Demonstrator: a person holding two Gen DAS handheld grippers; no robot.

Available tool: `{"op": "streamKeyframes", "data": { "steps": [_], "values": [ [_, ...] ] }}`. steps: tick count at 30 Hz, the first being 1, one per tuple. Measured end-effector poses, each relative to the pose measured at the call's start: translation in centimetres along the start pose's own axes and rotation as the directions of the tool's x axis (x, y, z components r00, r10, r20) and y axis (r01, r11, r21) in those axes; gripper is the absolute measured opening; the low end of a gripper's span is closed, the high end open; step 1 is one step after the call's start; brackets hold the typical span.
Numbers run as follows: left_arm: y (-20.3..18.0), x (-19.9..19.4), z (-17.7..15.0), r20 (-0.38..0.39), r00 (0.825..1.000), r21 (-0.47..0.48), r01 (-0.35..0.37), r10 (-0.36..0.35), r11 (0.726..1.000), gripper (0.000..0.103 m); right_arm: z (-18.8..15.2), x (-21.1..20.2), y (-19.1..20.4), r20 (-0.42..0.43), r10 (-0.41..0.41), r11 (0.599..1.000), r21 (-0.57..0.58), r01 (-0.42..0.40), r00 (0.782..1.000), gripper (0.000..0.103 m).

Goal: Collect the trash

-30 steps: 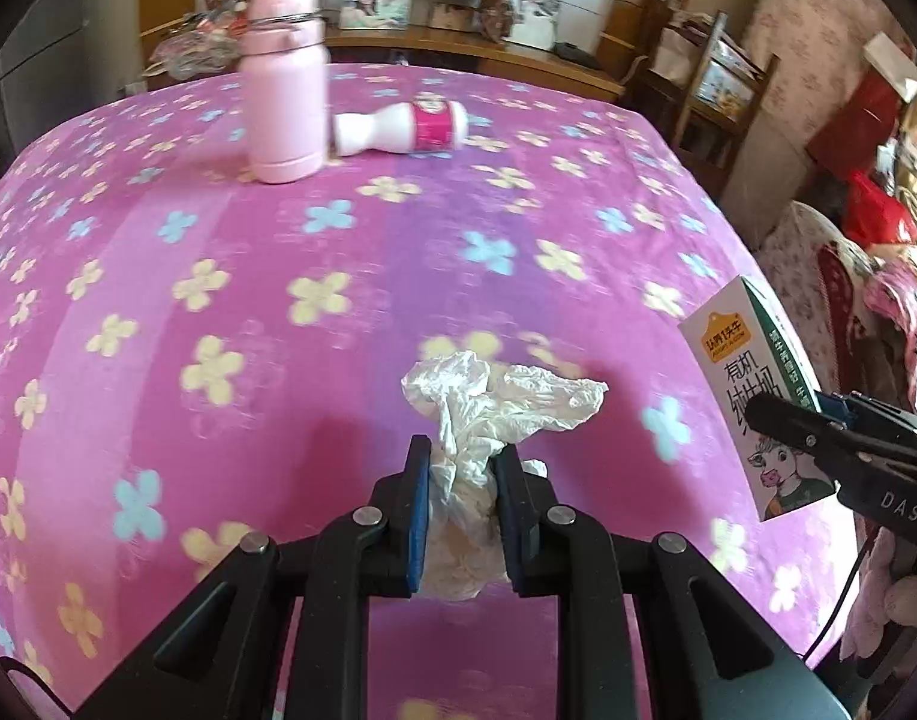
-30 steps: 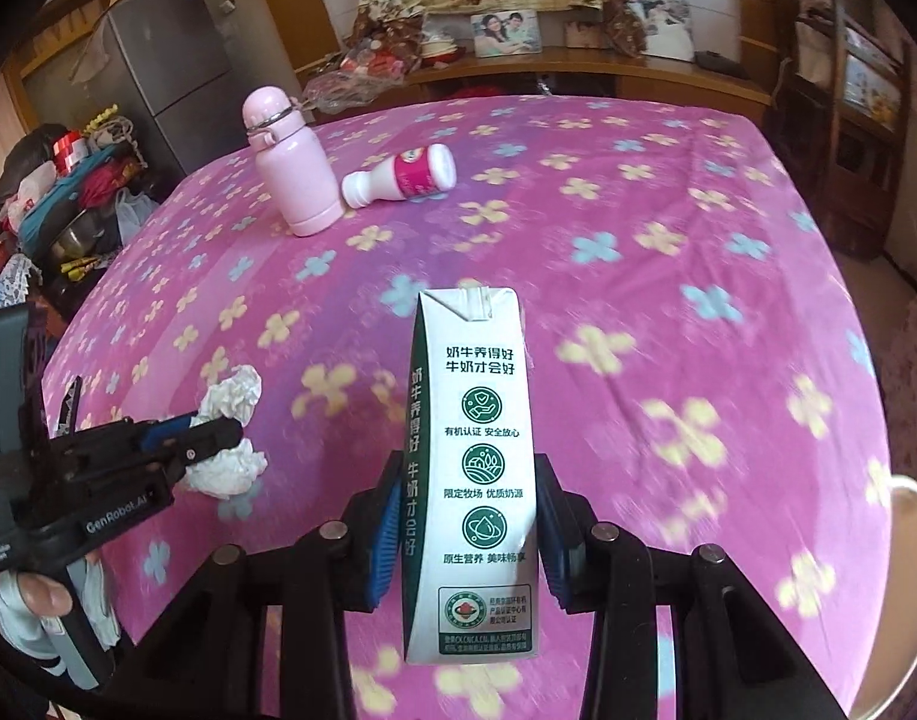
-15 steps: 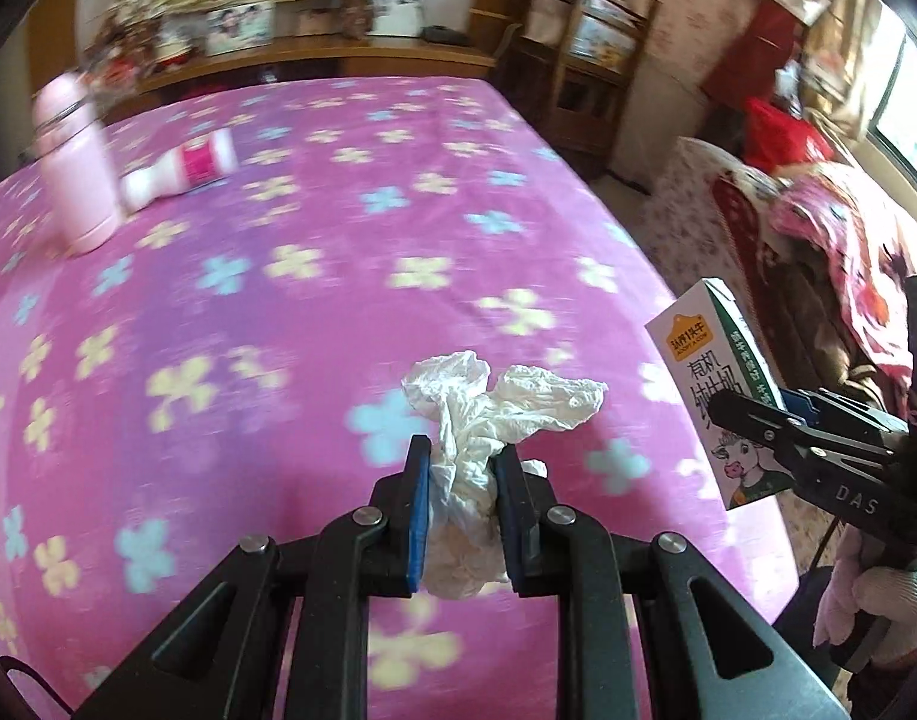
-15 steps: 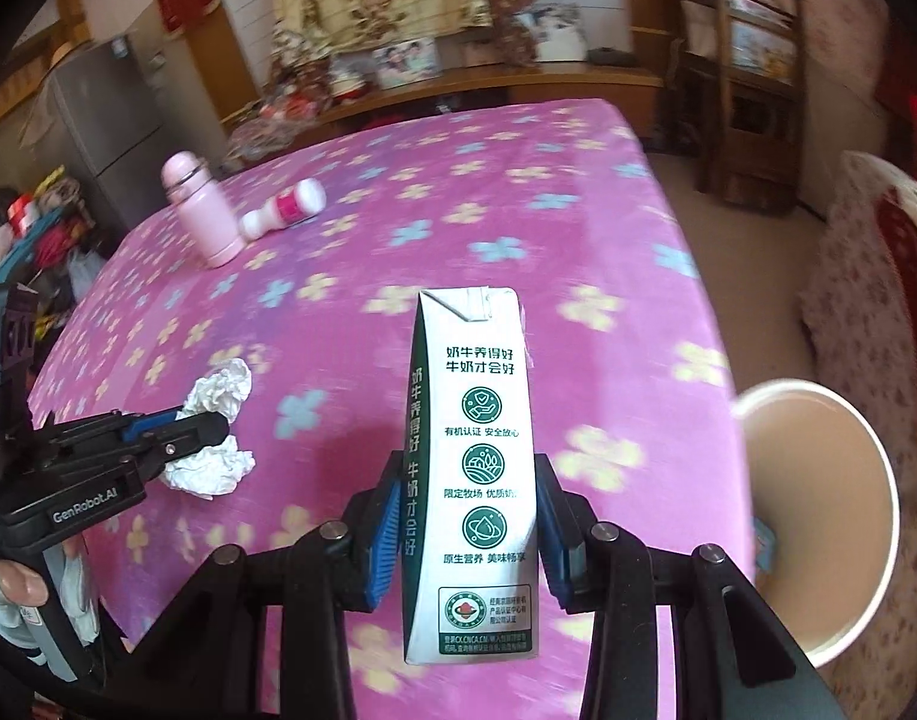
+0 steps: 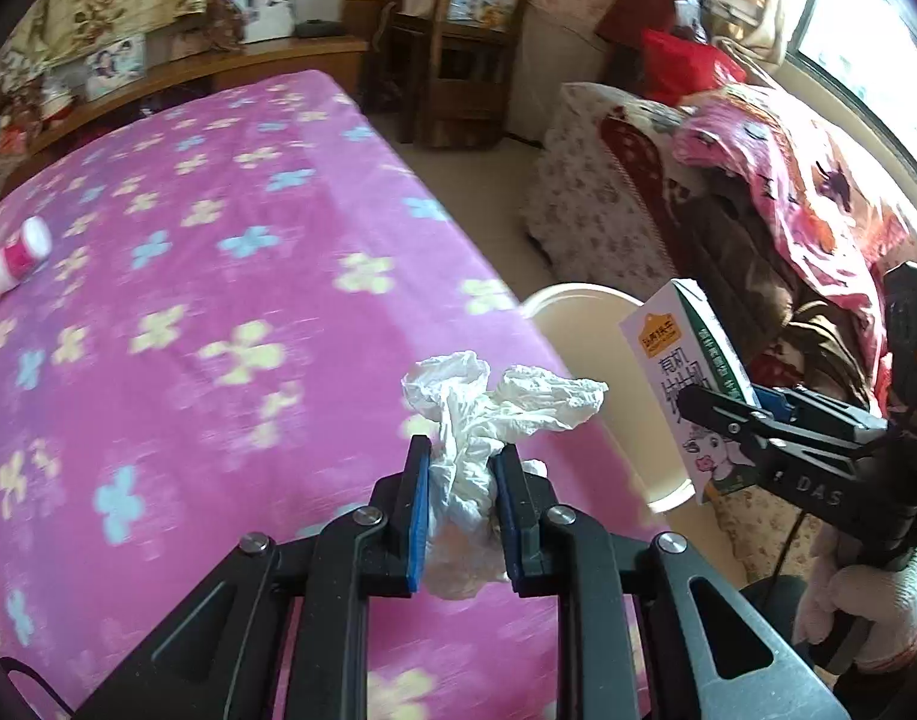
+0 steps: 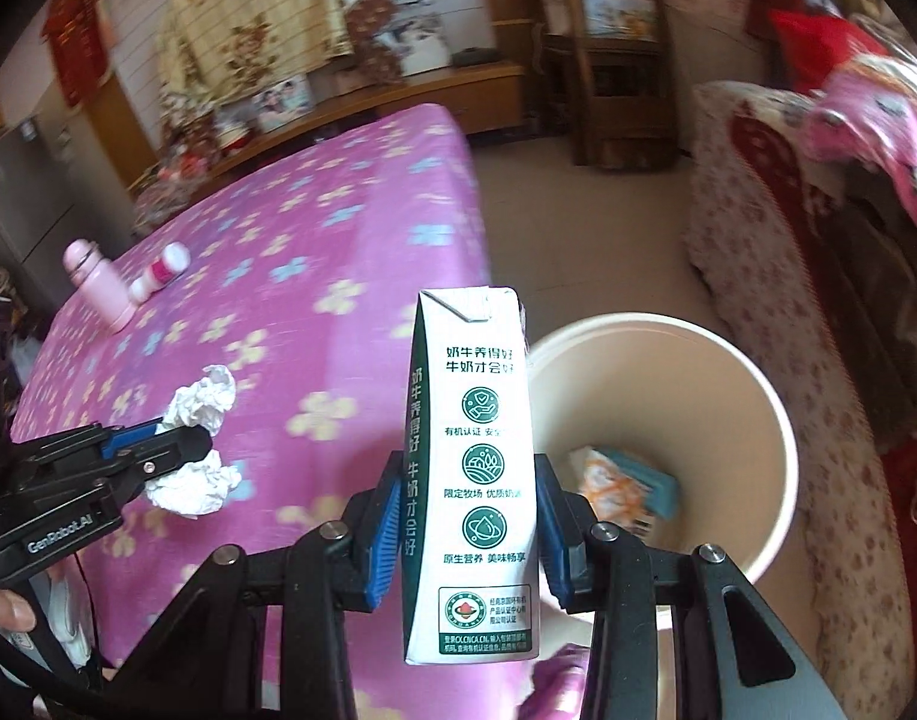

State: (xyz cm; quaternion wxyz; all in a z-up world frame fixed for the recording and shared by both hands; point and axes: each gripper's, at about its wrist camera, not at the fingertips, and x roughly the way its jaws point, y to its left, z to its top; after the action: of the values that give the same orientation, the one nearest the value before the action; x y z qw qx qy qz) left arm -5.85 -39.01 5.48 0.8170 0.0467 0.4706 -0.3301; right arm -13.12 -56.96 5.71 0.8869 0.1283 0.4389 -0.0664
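Two hand-held grippers carry trash toward a cream bin point(image 6: 776, 420) standing on the floor just off the edge of a table under a pink flowered cloth point(image 5: 218, 300). In the right wrist view the bin sits at three o'clock, some wrappers already inside. The right gripper point(image 6: 467, 531) has its blue pads clamped on the sides of an upright milk carton point(image 6: 470, 480), held beside the bin's rim, probably for dropping in. The left gripper point(image 5: 458, 516) has its fingers pinched close on a crumpled tissue point(image 5: 482, 420), over the table edge, with the bin at two o'clock.
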Motion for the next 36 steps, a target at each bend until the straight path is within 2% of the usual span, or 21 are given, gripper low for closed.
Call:
{"op": "streamKeyframes", "data": {
  "steps": [7, 15, 18, 22, 23, 28, 36],
  "values": [
    [-4.2, 2.9, 1.4, -0.033, 0.998, 0.04, 0.06, -0.059, 0.997, 0.021, -0.6, 0.2, -4.9, -0.014, -0.051, 0.995, 0.086, 0.052, 0.999, 0.042],
    [-7.7, 6.1, 2.5, -0.066, 0.992, 0.051, 0.108, -0.105, 0.993, 0.022, -1.4, 1.4, -8.7, -0.036, -0.091, 0.984, 0.148, 0.096, 0.995, 0.042],
    [-8.3, 6.9, 2.7, -0.074, 0.991, 0.047, 0.119, -0.115, 0.992, 0.027, -1.5, 1.8, -9.7, -0.041, -0.094, 0.98, 0.171, 0.1, 0.995, 0.042],
    [-8.3, 7.3, 2.9, -0.068, 0.988, 0.03, 0.14, -0.138, 0.99, 0.053, -1.6, 2.2, -10.6, -0.04, -0.091, 0.973, 0.211, 0.098, 0.995, 0.044],
    [-8.2, 7.3, 2.9, -0.065, 0.988, 0.026, 0.142, -0.14, 0.99, 0.056, -1.6, 2.2, -10.8, -0.036, -0.088, 0.971, 0.221, 0.094, 0.995, 0.047],
    [-7.4, 7.0, 2.9, -0.049, 0.991, 0.014, 0.126, -0.125, 0.992, 0.057, -1.5, 2.4, -11.4, -0.026, -0.074, 0.965, 0.251, 0.078, 0.997, 0.058],
    [-6.4, 5.2, 2.0, 0.005, 0.999, 0.044, 0.039, -0.039, 0.998, 0.057, -1.9, 1.7, -10.1, -0.005, -0.064, 0.969, 0.239, 0.063, 0.998, 0.058]
  ]
}}
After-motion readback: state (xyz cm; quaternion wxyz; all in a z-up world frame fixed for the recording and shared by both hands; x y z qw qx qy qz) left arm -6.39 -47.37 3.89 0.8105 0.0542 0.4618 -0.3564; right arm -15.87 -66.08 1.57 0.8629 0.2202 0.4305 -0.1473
